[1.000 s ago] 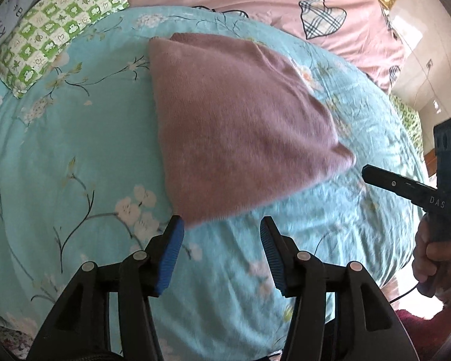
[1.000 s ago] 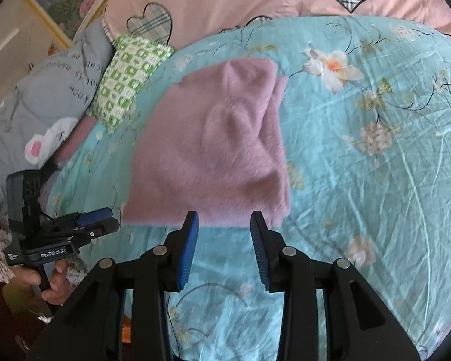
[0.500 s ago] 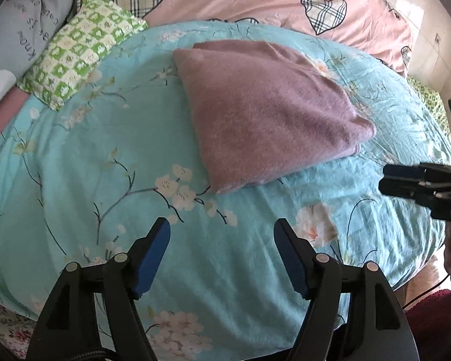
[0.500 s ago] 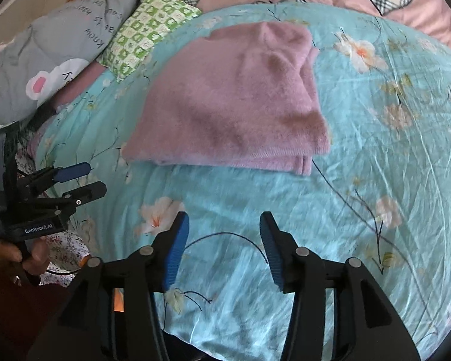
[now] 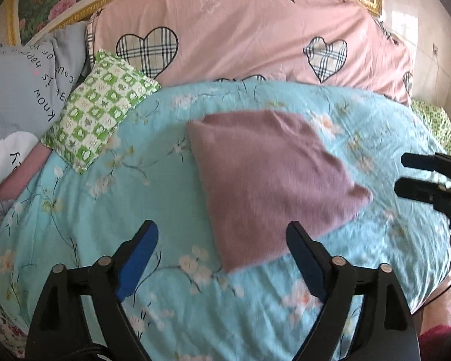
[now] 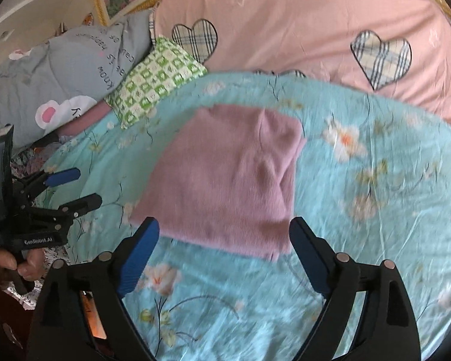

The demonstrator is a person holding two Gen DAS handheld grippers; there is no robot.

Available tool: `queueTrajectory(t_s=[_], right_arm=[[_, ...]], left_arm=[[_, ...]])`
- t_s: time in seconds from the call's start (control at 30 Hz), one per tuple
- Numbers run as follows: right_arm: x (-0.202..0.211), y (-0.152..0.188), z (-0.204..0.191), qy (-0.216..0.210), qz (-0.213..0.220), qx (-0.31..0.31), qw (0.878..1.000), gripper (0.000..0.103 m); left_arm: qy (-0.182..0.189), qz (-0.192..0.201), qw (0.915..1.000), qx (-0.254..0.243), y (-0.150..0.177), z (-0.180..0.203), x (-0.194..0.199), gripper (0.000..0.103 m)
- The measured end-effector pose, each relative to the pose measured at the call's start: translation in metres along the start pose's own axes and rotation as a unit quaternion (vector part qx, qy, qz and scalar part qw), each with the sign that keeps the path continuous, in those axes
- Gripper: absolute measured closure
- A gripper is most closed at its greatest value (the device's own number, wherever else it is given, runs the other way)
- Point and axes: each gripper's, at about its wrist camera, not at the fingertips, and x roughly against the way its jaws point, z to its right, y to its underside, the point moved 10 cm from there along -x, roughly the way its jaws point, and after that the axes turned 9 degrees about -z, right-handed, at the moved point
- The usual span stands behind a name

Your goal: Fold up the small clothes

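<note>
Working left to right, your left gripper [image 5: 222, 249] and right gripper [image 6: 225, 248] both gape wide and empty off the folded mauve garment [image 5: 270, 186] at twelve o'clock on the soft teal floral bedspread [image 5: 105, 210], so a careless pass could snag and unfold it, with pillows [image 5: 99, 120] and a pink headboard cover [image 5: 240, 30] beyond.

We see a mauve garment [image 5: 264, 186] of soft, fuzzy, matt knit lying on a smooth, lightly creased cotton-like floral bedspread [image 5: 105, 210]. Our left tongs [image 5: 222, 239] and right tongs [image 6: 224, 240] look like matt black plastic with ribbed blue pads [image 6: 138, 254] and dull metal rivets.
</note>
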Motion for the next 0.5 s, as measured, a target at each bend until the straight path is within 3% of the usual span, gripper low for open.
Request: queueTrajectory(t_s=[0.1, 0.23, 0.5], right_arm=[[-0.001, -0.005, 0.000, 0.006, 0.008, 0.012, 1.000, 0.007], [-0.024, 0.001, 0.003, 0.008, -0.015, 0.011, 1.000, 0.006], [-0.063, 0.013, 0.011, 0.000, -0.055, -0.018, 0.998, 0.006]], left_arm=[[0.005, -0.003, 0.9999, 0.013, -0.006, 0.000, -0.010, 0.012], [0.016, -0.025, 0.9990, 0.033, -0.001, 0.003, -0.030, 0.011], [-0.001, -0.071, 0.9968, 0.037, 0.013, 0.005, -0.067, 0.009]])
